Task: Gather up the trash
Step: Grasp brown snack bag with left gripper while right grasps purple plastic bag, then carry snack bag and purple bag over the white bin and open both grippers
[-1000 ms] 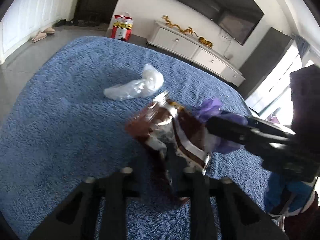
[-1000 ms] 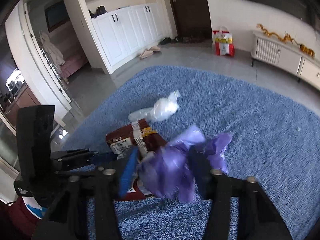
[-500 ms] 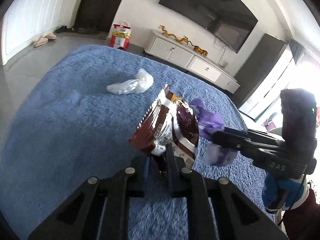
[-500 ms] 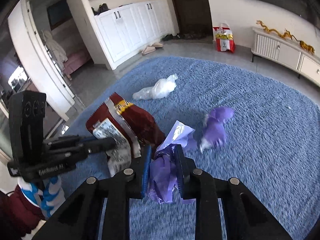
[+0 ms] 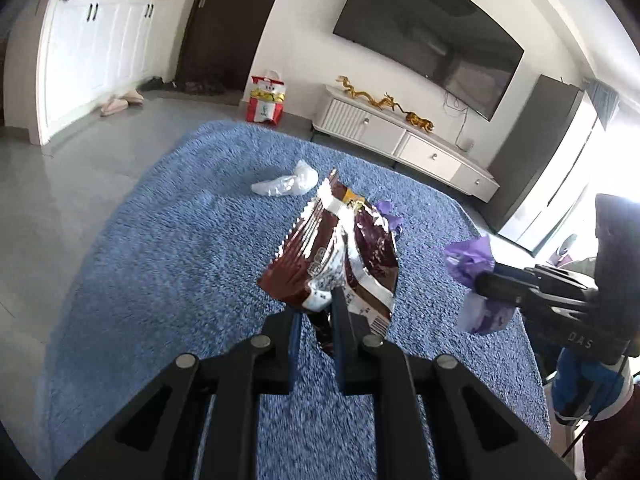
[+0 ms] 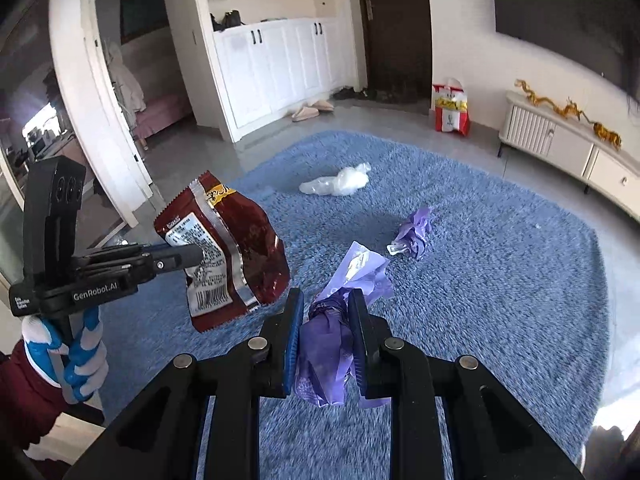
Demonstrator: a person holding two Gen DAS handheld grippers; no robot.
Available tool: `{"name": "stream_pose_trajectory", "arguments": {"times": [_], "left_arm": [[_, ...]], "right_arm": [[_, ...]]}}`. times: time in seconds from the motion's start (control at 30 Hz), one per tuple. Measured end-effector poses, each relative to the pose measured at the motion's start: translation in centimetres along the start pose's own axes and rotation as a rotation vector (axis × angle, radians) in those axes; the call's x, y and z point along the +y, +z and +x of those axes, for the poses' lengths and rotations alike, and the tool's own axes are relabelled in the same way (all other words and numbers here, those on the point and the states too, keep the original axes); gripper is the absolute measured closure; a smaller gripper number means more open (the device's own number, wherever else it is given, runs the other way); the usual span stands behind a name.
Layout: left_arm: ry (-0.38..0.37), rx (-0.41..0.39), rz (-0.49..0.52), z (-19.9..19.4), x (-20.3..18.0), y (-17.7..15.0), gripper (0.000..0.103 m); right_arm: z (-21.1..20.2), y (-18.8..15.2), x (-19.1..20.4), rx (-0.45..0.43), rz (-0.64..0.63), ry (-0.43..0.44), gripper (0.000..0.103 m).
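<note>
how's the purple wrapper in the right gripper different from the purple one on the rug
The held purple wrapper is clamped between the right gripper fingers, off the blue rug; the loose purple wrapper lies untouched on it. The held one looks bulkier, the loose one thinner and twisted. Both are crumpled purple plastic.

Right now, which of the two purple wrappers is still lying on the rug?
The smaller crumpled purple wrapper, lying alone on the blue rug. The other purple wrapper is clamped in the right gripper.

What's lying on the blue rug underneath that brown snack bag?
Nothing touches it: the brown snack bag hangs in the air from the left gripper. Below is bare blue rug; the patch right behind the bag is hidden.
</note>
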State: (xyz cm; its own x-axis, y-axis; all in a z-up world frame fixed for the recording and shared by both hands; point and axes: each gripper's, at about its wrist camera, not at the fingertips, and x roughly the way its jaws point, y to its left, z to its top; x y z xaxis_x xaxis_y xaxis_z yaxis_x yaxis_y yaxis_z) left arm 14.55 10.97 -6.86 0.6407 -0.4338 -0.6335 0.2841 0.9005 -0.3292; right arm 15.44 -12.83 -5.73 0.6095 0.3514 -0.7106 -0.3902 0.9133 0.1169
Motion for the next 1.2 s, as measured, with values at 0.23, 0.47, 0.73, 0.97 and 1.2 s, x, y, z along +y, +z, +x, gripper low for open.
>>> {"name": "stream_pose_trajectory", "arguments": {"times": [0.23, 0.47, 0.73, 0.97, 1.2], "left_arm": [[0.066, -0.043, 0.027, -3.0, -2.4, -1.3, 0.091], [0.116, -0.058, 0.069, -3.9, -4.2, -2.3, 0.091], [0.161, -0.068, 0.123, -3.9, -6.1, -2.6, 0.09], [0.176, -0.073, 0.14, -4.1, -7.1, -2.8, 0.09], [0.137, -0.061, 0.142, -4.5, -8.0, -2.7, 0.09]], "right_arm": [[-3.3, -1.7, 0.1, -0.02, -0.018, -0.039, 0.081], [-4.3, -3.7, -1.5, -0.008, 0.016, -0.074, 0.081], [-5.1, -4.9, -3.4, -0.014, 0.061, -0.089, 0.081], [-6.0, -6.0, -4.7, -0.02, 0.083, -0.097, 0.081], [-7.8, -7.1, -6.4, -0.041, 0.1, -0.124, 0.081]]}}
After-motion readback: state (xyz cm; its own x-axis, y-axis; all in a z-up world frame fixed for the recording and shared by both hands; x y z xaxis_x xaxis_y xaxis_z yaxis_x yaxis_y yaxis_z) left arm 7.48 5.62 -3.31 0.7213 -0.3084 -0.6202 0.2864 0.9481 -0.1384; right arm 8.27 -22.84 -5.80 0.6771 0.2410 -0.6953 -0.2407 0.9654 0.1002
